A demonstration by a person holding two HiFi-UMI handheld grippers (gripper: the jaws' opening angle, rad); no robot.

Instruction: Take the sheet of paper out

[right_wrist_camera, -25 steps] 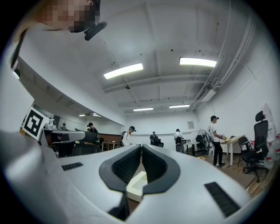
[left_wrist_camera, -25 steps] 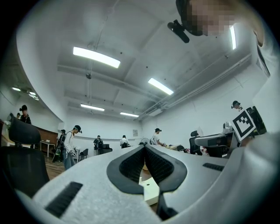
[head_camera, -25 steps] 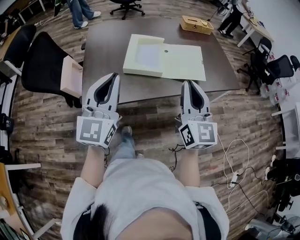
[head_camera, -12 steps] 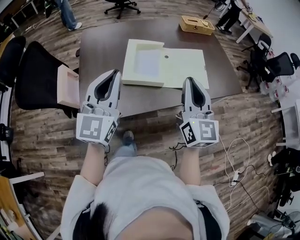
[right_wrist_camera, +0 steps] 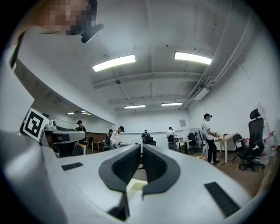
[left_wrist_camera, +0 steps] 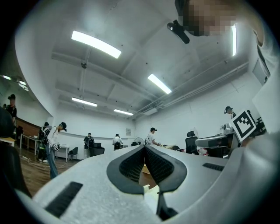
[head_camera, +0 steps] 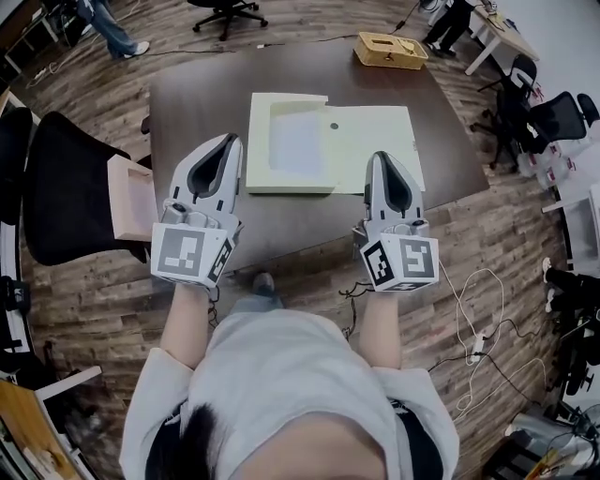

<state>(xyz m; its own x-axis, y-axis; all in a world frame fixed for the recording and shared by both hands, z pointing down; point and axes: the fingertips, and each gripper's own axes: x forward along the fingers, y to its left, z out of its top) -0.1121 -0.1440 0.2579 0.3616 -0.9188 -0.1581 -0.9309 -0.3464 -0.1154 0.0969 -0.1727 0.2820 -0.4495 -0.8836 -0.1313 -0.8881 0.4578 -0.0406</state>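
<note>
A pale yellow box file (head_camera: 328,139) lies open on the dark brown table (head_camera: 202,94). A white sheet of paper (head_camera: 297,141) rests in its left half. My left gripper (head_camera: 231,141) hangs over the table's near left part, just left of the file, jaws shut and empty. My right gripper (head_camera: 380,159) is over the near edge, at the file's near right corner, also shut with nothing held. In the left gripper view the left gripper (left_wrist_camera: 144,148) has its pads meeting; in the right gripper view the right gripper (right_wrist_camera: 141,146) shows the same, with a bit of yellow file below.
A wooden box (head_camera: 387,50) stands at the table's far edge. A black chair (head_camera: 70,192) with a pinkish carton (head_camera: 131,197) is at the left. Office chairs (head_camera: 544,112) and floor cables (head_camera: 469,319) lie to the right. A person (head_camera: 108,28) stands far left.
Both grippers have moved forward from over the floor to over the table's near edge, closer to the file. Both stayed shut.
</note>
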